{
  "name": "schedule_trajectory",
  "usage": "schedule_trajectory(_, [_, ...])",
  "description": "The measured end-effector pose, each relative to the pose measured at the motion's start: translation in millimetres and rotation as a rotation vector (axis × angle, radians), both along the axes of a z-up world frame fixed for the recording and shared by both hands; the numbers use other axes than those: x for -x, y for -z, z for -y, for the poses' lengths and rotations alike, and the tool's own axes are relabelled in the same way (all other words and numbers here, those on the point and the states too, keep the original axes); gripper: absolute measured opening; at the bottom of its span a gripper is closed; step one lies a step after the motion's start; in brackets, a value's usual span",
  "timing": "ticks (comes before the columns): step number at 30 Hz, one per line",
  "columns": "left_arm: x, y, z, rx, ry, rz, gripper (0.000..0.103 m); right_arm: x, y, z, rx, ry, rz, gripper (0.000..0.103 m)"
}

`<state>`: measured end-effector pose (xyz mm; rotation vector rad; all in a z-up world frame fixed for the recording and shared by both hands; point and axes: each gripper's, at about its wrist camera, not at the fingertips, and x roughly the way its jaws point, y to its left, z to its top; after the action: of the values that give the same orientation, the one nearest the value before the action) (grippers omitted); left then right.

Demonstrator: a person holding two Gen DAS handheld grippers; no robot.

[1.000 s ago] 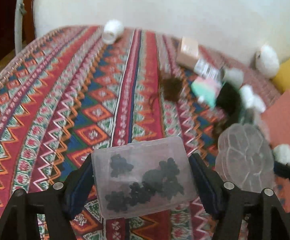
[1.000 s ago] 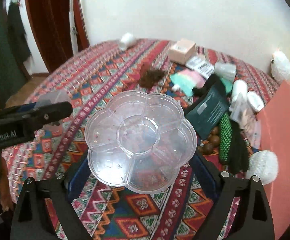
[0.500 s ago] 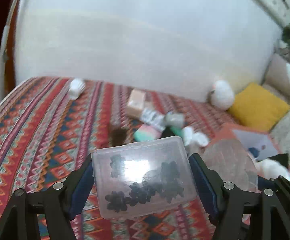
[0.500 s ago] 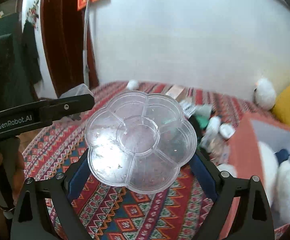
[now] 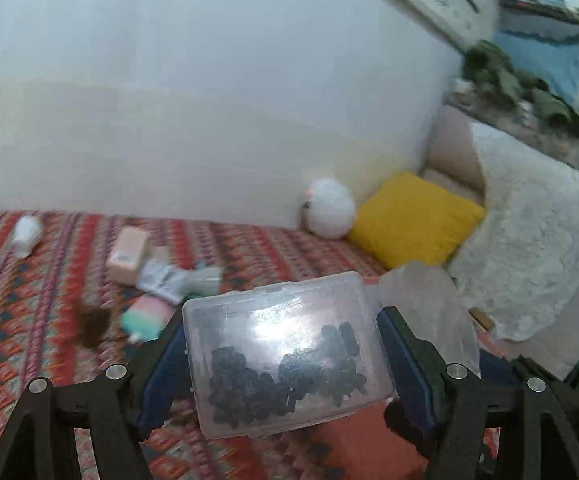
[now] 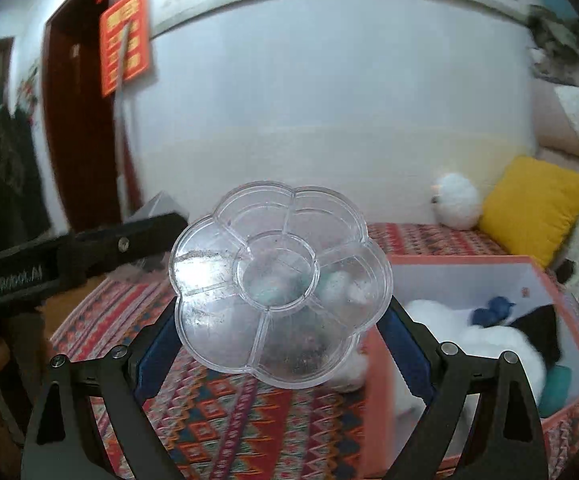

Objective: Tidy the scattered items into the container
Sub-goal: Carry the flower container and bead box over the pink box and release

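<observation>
My left gripper (image 5: 283,354) is shut on a clear rectangular box (image 5: 285,350) with small black pieces inside, held up above the patterned bed. My right gripper (image 6: 281,312) is shut on a clear flower-shaped tray (image 6: 279,280), also raised. The orange container box (image 6: 377,364) sits at the lower right in the right wrist view, with white fluffy things (image 6: 497,344), a blue item and black cloth inside. Its orange rim (image 5: 361,440) shows below the clear box in the left wrist view. Scattered items lie on the bed: a pink carton (image 5: 127,256), packets (image 5: 161,278), a green-pink sponge (image 5: 147,318), a brown tuft (image 5: 93,324).
A white plush ball (image 5: 329,208), a yellow cushion (image 5: 413,218) and a white fuzzy blanket (image 5: 537,248) lie at the far right by the wall. A white roll (image 5: 25,232) rests far left. The left tool (image 6: 69,256) crosses the right wrist view at left, near a dark door (image 6: 77,128).
Both grippers have risen and tilted up with their loads. The views swung right, so the orange container with its contents and the cushion have come into sight.
</observation>
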<state>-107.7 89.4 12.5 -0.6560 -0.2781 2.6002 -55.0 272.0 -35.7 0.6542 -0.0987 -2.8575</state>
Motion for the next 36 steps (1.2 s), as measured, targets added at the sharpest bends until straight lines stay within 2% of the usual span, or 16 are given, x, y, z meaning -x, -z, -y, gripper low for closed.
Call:
schedule_trajectory(7, [29,1,-92,-0.009,0.164,0.024,0.077,10,7,-81,0.018,0.214,0.023,0.095])
schedule_trajectory(14, [73,33,-172,0.007,0.298,0.128,0.077,19,14,-163,0.036,0.427,0.047,0.095])
schedule_trajectory(19, [104,77,-197,-0.005,0.32,0.261,0.077,45,53,-193,0.094,0.428,0.202,0.095])
schedule_trajectory(21, [118,101,-204,0.024,0.314,0.323,0.079,62,76,-197,0.102,0.395,0.31,0.096])
schedule_trajectory(23, [130,126,-212,0.085,0.297,0.385,0.09,71,91,-196,0.071,0.397,0.371,0.096])
schedule_trajectory(26, [127,129,-221,0.194,0.287,0.303,0.094,78,97,-187,0.006,0.412,0.415,0.102])
schedule_trajectory(29, [130,128,-223,0.217,0.313,0.328,0.097,75,94,-183,0.016,0.446,0.426,0.103])
schedule_trajectory(30, [131,127,-223,0.213,0.319,0.341,0.097,74,93,-184,0.034,0.451,0.424,0.103])
schedule_trajectory(31, [131,122,-217,0.178,0.32,0.347,0.097,73,92,-185,0.052,0.455,0.42,0.103])
schedule_trajectory(34, [125,102,-192,-0.004,0.34,0.317,0.099,66,76,-189,0.076,0.462,0.346,0.103])
schedule_trajectory(36, [120,85,-174,-0.097,0.345,0.28,0.102,57,60,-181,0.063,0.467,0.268,0.103])
